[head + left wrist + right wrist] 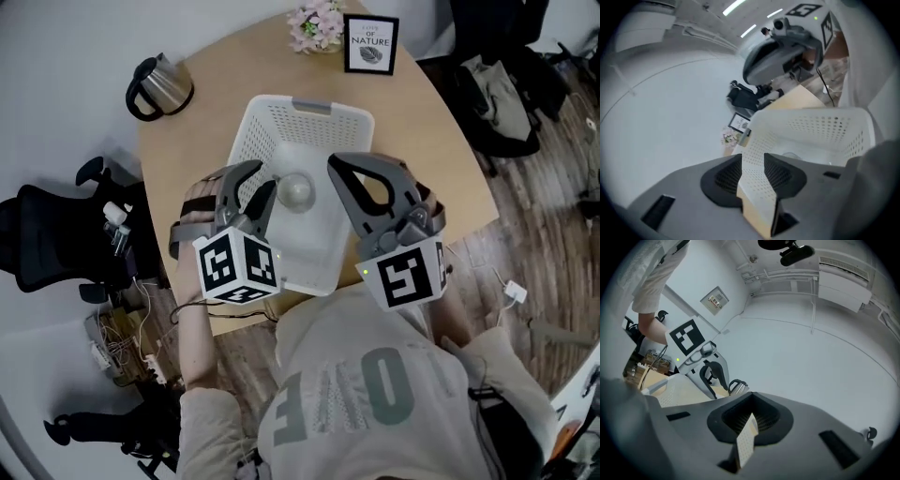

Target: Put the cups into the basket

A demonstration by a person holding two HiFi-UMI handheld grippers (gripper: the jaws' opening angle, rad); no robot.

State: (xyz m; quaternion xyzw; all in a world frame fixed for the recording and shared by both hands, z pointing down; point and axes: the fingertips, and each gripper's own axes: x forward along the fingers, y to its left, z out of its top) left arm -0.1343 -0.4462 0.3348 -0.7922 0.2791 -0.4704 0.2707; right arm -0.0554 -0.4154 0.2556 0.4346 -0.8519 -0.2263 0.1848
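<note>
**Head view:** A pale, rounded cup (pixel 296 190) lies on the floor of the white perforated plastic basket (pixel 309 127), which sits mid-way along the light wooden table (pixel 431 141). The left gripper (pixel 258 187) is at the basket's left rim and the right gripper (pixel 352 169) at its right rim. A steel kettle (pixel 159 86) stands at far left. The cup looks light and smooth, possibly slippery. Whether it is glass or plastic cannot be told, and its rim or side wall looks the place to take it. No other cup shows.

**Left gripper view:** The left gripper (pixel 752 173) has its jaws spread wide. The basket (pixel 811 126) has its thin wall standing between the pads, apparently unclamped.

**Right gripper view:** The right gripper (pixel 750 420) is closed tight on a strip of the perforated wall (pixel 746 441). That wall looks thin and likely to flex, so the basket is probably best held at its stiffer rim.
</note>
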